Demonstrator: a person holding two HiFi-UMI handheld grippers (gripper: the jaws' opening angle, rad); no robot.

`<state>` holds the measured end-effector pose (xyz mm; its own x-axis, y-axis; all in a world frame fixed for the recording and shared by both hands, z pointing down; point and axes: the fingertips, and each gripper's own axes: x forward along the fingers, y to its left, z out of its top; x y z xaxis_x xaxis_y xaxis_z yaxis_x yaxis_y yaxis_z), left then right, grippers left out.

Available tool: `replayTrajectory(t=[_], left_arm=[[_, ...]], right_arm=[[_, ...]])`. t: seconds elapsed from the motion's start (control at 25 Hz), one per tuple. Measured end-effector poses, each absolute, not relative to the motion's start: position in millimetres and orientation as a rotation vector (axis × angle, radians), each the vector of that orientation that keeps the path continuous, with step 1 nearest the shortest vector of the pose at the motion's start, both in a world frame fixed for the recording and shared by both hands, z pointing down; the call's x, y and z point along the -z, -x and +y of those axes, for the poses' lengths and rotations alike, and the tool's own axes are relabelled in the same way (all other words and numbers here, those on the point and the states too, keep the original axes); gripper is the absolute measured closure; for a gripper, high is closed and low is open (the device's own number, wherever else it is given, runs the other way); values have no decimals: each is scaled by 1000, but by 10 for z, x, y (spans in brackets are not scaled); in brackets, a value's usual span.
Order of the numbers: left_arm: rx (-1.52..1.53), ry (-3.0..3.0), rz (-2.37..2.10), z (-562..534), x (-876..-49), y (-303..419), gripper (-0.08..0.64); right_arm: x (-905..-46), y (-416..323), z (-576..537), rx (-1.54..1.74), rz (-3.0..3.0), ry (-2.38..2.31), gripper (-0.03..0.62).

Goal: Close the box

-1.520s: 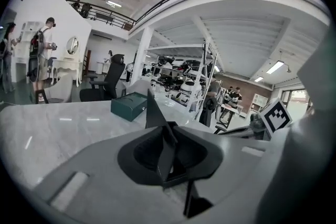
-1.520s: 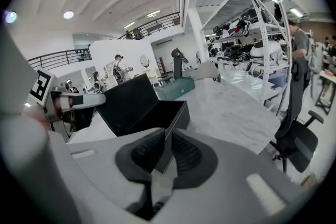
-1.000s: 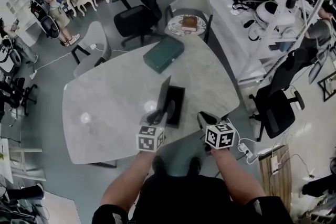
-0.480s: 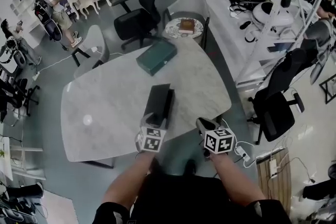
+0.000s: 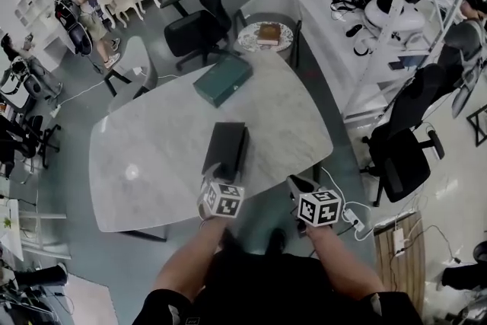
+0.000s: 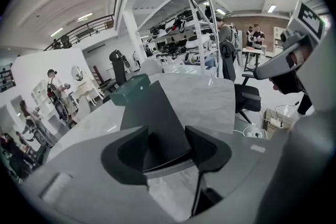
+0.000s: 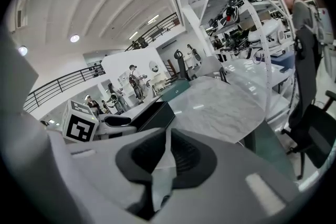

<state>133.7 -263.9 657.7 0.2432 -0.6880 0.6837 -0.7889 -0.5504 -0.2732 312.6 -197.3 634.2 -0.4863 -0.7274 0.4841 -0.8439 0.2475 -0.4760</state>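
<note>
The pale marble table point(image 5: 144, 164) fills the middle of the head view, a rounded slab with its near edge running along the lower centre of the frame. Most of its top is bare: wide free surface to the left of centre and a narrower strip to the right. Around it there is open floor at lower left. 1 grey chair point(image 5: 135, 61) stands at the upper left edge, and 1 black office chair point(image 5: 202, 7) stands beyond the far end. Another black office chair point(image 5: 407, 141) stands at the right, clear of the edge. A green case point(image 5: 223, 80) lies near the far end, well apart from my work.

The black box point(image 5: 226, 148) sits at centre, close to the near edge, its long side running away from me. It is a slim matte black oblong, and its lid lies flat on the base.

My left tongs point(image 5: 213, 173) hang at the near edge, at the box's near end. Their jaws have just been opening and now stand spread, with the near end of the lid showing in the gap and neither pad pressing it. My right tongs point(image 5: 298, 183) are off the table's lower right corner, over the floor, jaws pressed together on nothing.
</note>
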Motion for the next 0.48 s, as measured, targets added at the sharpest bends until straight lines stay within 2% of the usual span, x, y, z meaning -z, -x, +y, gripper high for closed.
replayTrajectory(t=[0.48], left_arm=[[-1084, -2264, -1410, -2645, -6687, -1373, 323]], right_arm=[[-6447, -3061, -1940, -1066, -2360, -1427, 560]])
